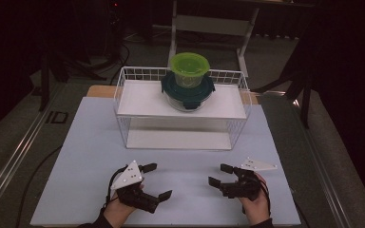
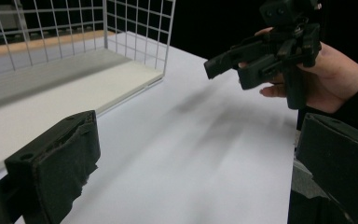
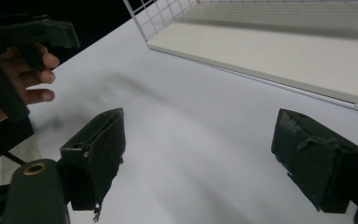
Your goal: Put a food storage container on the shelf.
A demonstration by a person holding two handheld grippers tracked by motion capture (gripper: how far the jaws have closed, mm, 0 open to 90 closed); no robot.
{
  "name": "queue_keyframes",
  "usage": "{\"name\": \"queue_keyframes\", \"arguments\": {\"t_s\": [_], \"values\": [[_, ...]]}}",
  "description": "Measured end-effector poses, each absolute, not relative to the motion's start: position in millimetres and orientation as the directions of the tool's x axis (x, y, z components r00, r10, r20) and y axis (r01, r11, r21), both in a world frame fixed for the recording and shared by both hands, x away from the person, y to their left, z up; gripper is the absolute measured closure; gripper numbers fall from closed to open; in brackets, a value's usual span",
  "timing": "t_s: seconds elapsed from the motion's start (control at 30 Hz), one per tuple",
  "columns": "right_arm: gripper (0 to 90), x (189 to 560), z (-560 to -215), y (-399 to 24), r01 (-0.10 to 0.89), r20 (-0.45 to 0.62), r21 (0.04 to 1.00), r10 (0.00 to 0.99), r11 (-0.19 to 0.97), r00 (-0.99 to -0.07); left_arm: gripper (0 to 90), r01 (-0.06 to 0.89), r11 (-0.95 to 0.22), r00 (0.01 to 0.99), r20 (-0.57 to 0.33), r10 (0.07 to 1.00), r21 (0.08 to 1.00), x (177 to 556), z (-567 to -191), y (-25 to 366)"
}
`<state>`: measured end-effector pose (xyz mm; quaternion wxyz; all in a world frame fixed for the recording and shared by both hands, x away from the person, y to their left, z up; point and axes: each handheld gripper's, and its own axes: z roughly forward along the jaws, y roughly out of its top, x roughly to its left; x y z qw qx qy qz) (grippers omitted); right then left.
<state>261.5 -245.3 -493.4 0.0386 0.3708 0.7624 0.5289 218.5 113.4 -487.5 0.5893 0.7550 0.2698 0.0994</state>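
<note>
**2 open grippers wait short of the stacked containers**

Hovering low over the near part of the white table [image 1: 90,142], the left gripper [image 1: 159,180] and the right gripper [image 1: 220,174] point inward at each other, both with jaws spread wide and nothing between them. In the left gripper view its pads [image 2: 70,158] stand well apart over bare tabletop, and the right gripper view shows the same for the right one.

The things nearest to hand sit on the far side: a green-lidded tub [image 1: 189,69] stacked on a wider teal-lidded container [image 1: 187,90], both on the upper shelf of a white wire rack [image 1: 123,90], right of its middle. The rack's lower shelf is bare.

Both containers look like clear rigid plastic with snap lids, probably light, though what they hold cannot be made out. Smooth round walls may slide in flat pads, and the top tub could topple if the lower one is pulled first. A sensible hold is across the upper tub's wall just under its lid rim, lifting it straight up over the rack's wire edge.
</note>
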Motion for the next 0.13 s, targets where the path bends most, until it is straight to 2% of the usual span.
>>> {"name": "queue_keyframes", "arguments": {"t_s": [0.13], "values": [[17.0, 263.2, -494.5, -248.1, 0.525, 0.338, 0.837, 0.609, 0.154, -0.718, 0.0, 0.289, -0.166, 0.837, -0.165, 0.521, 0.943, 218.8, -489.4, 112.1]]}}
